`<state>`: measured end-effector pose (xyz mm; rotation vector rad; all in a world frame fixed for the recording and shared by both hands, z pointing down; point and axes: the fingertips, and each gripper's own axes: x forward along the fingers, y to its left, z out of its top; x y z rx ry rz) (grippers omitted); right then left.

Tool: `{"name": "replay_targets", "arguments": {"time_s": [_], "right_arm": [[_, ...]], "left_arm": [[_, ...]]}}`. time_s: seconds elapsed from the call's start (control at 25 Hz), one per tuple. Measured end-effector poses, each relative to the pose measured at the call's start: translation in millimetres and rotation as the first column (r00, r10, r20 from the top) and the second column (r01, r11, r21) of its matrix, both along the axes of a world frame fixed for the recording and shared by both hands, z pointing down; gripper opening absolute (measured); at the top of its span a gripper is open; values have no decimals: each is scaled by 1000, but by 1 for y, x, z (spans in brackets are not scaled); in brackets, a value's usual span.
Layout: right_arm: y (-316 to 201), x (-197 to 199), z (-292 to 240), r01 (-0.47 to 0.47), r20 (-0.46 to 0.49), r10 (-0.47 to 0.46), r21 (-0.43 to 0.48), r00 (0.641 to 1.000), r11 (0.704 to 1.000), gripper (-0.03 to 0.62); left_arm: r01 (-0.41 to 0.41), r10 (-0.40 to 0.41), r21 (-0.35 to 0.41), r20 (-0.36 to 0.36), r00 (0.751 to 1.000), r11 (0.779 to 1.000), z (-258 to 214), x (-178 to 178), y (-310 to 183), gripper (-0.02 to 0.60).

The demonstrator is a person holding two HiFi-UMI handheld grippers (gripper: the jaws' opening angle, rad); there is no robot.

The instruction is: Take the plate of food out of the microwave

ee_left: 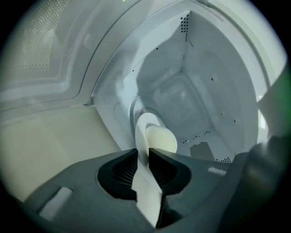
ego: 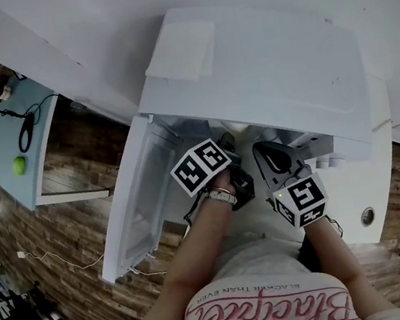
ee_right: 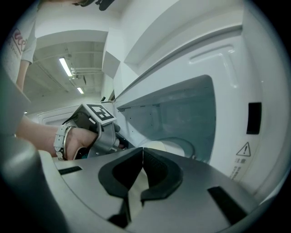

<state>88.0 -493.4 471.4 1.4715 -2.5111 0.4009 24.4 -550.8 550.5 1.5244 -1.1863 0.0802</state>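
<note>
From above, the left gripper [ego: 235, 181] and the right gripper [ego: 276, 159] both reach into the white microwave [ego: 267, 60], and its door [ego: 137, 200] is open on the left. The left gripper view shows its jaws pinching the edge of the white plate [ee_left: 144, 129], which is inside the microwave with pale round food [ee_left: 162, 139] on it. The right gripper view shows its jaws shut tight with nothing in them, near the plate.
</note>
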Motion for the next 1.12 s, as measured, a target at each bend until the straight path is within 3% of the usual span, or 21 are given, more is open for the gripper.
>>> {"name": "replay_targets", "arguments": {"time_s": [0.28,0.52,0.8,1.12], "right_arm": [[4,-1,-4,1,-8,-1,10,1000,1000,14],[6,2,-4,-6,-18,6,11,1000,1000,14],[10,-2,-5,3,-32,-2,13,999,1000,14],[20,-4,-6,4,-43,-3,12,999,1000,14]], "left_arm": [[41,-43,-20,-173,984,999,0,0,3,54],[61,-65,-24,-258,964,998,-3,-2,5,36],[103,-72,54,-408,910,993,-16,-2,11,15],[79,-12,135,-441,897,988,-22,1,19,12]]}}
